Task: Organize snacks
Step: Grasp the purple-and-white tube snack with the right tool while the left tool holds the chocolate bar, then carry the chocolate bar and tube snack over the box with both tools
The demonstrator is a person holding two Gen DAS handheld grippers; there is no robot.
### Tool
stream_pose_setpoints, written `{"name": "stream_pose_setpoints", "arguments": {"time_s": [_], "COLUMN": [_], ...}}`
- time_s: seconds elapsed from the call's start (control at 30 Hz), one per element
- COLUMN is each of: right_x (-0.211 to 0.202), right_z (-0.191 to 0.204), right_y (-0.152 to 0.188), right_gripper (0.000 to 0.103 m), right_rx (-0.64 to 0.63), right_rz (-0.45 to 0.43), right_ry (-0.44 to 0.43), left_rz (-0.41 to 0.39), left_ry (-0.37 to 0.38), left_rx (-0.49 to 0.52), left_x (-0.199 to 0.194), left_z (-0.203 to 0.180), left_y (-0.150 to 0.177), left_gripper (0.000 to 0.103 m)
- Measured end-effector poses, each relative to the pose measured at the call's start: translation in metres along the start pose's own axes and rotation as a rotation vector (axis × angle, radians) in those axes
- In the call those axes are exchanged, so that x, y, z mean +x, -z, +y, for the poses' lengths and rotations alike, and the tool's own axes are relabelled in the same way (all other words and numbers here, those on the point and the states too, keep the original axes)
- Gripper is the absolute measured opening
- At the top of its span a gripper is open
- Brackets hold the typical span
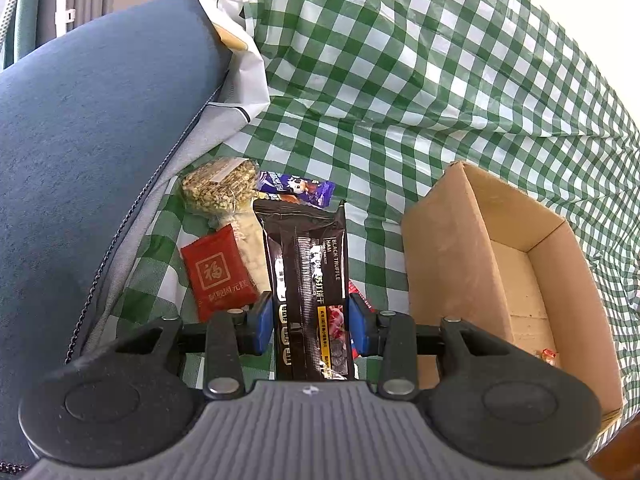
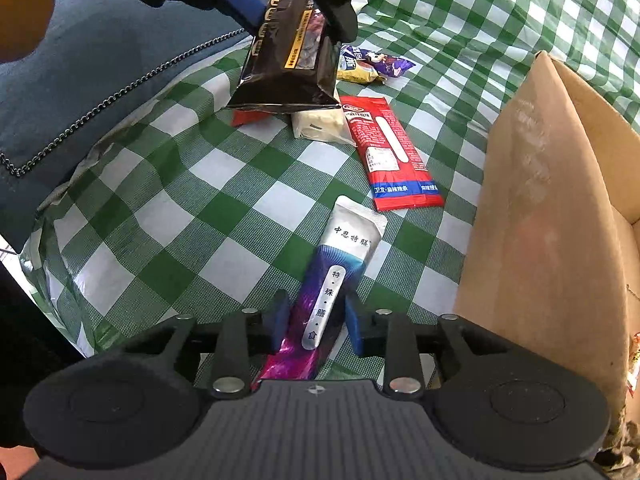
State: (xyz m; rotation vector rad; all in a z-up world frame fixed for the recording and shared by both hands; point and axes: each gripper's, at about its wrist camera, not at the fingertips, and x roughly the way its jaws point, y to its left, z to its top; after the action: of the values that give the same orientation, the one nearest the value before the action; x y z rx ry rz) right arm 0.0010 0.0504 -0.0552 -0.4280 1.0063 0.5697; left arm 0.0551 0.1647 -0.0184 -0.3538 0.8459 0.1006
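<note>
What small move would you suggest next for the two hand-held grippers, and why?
Probably carry the black packet, already clamped and lifted in the left hand-held gripper, over to the open cardboard box. The right hand-held gripper only straddles the purple-and-white sachet on the cloth.

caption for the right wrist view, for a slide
Right gripper straddles a purple-and-white sachet on the checked cloth, beside the cardboard box.

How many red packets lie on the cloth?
2: the square packet by the black pack, the long packet nearer the box. Others may hide under the pack.
</note>
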Motion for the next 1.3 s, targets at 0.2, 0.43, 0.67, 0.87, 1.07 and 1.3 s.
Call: {"name": "stream_pose_setpoints", "arguments": {"time_s": [0.2, 0.43, 0.67, 0.87, 1.07, 1.3], "right_x": [-0.006, -0.038, -0.053, -0.073, -0.099, -0.117], "right_z": [0.000, -0.016, -0.022, -0.036, -0.065, -0.098], "right_y": [-0.001, -0.006, -0.007, -0.009, -0.004, 0.010], "right_gripper": [0.021, 0.019, 0.019, 0.019, 0.019, 0.020], "right_rx": [-0.015, 0.044, 0.046, 0.073, 0.142, 0.221], "right_rz": [-0.049, -0.210, -0.274, -0.364, -0.459, -0.503], "right_ry": [0.001, 0.007, 0.015, 0.030, 0.027, 0.046], "left_rz": [-0.007, -0.032, -0.045, -0.056, -0.061, -0.063], "left_ry": [-0.007, -0.017, -0.027, -0.010, 0.055, 0.141], "left_rx": [-0.004, -0.016, -0.022, -0.025, -0.027, 0.003], "left_x": [0.000, -0.004, -0.005, -0.008, -0.009, -0.010], "left_z": [0.000, 0.003, 0.004, 0.002, -0.002, -0.019], "left_y": [0.000, -0.001, 0.000, 0.001, 0.000, 0.002], "left_gripper": [0.043, 0.043, 0.043, 0.043, 0.043, 0.043]}}
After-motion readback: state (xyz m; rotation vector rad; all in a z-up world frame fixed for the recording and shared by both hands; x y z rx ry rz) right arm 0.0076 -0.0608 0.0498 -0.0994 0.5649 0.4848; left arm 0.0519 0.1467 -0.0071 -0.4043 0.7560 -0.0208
